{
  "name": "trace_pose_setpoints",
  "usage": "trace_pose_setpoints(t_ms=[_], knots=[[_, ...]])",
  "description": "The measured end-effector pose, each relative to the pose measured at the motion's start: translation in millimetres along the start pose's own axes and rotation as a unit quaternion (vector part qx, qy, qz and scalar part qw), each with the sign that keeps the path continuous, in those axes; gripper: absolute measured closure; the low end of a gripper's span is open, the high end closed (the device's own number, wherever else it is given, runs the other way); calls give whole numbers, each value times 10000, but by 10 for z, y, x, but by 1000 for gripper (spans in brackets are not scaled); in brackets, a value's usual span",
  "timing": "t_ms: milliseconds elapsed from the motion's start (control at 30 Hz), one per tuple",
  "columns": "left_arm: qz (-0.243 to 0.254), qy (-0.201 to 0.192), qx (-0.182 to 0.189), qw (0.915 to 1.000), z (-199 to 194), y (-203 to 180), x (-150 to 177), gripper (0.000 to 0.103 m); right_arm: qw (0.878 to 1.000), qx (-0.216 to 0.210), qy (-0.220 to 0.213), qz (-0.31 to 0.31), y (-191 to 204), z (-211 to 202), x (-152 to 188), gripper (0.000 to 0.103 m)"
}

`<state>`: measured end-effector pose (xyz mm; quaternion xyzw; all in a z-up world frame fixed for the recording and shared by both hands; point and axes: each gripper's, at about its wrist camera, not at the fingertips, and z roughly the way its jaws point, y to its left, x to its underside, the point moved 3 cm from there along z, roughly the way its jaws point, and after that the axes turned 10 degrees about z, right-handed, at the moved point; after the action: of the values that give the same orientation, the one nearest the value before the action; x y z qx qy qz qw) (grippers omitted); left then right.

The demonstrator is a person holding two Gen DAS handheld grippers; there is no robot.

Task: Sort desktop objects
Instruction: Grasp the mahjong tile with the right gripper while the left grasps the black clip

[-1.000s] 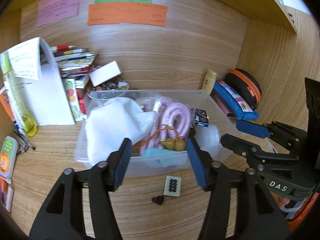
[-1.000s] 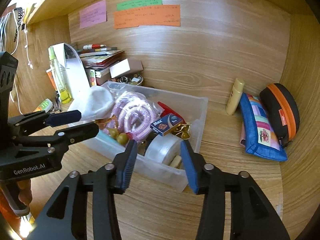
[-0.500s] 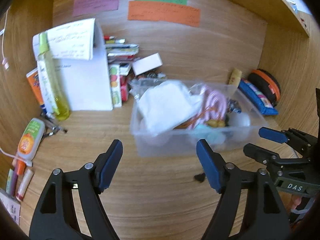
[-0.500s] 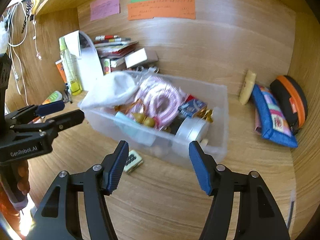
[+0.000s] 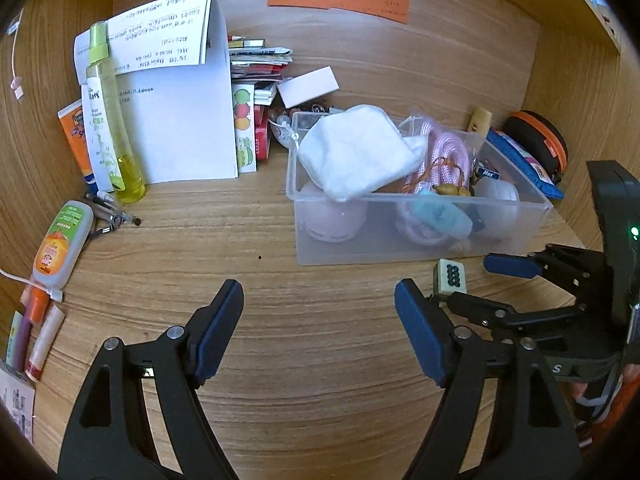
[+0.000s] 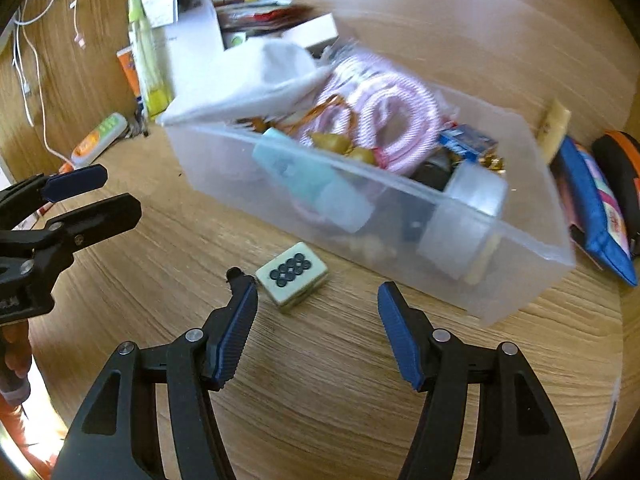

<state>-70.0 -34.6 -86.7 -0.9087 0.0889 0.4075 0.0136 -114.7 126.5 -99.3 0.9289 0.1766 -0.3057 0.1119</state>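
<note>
A clear plastic bin (image 5: 420, 240) (image 6: 400, 224) on the wooden desk holds a white cloth (image 5: 356, 152), pink rope (image 6: 384, 112) and several small items. A mahjong tile (image 6: 292, 276) (image 5: 451, 276) lies on the desk just in front of the bin. A small black piece (image 6: 234, 273) lies left of the tile. My right gripper (image 6: 316, 324) is open and empty, just short of the tile; it also shows in the left wrist view (image 5: 508, 280). My left gripper (image 5: 318, 328) is open and empty over bare desk, left of the bin, and shows in the right wrist view (image 6: 76, 196).
White papers (image 5: 176, 92), a yellow spray bottle (image 5: 108, 120) and stacked books (image 5: 256, 64) stand at the back left. An orange-label bottle (image 5: 60, 244) and pens lie at the far left. A blue pouch (image 6: 600, 208) and an orange-black case (image 5: 536, 144) lie right of the bin.
Both grippers have pulled back from the bin and opened wider. The left view swung left; the right gripper dropped toward the tile, which now lies between its fingers' line.
</note>
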Motion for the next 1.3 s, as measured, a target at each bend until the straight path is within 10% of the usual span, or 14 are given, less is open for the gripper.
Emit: trace_pose_setpoints(t_ms=[767, 1000, 1300], knots=[[644, 428, 226, 9968, 319, -320, 9, 26, 9995, -326, 3, -41, 0, 110, -85, 65], [1015, 546, 359, 9927, 444, -538, -49, 63, 9984, -445, -203, 274, -215, -63, -85, 65], [1038, 761, 531, 9903, 555, -577, -75, 68, 9965, -604, -344, 454, -403, -205, -73, 65]])
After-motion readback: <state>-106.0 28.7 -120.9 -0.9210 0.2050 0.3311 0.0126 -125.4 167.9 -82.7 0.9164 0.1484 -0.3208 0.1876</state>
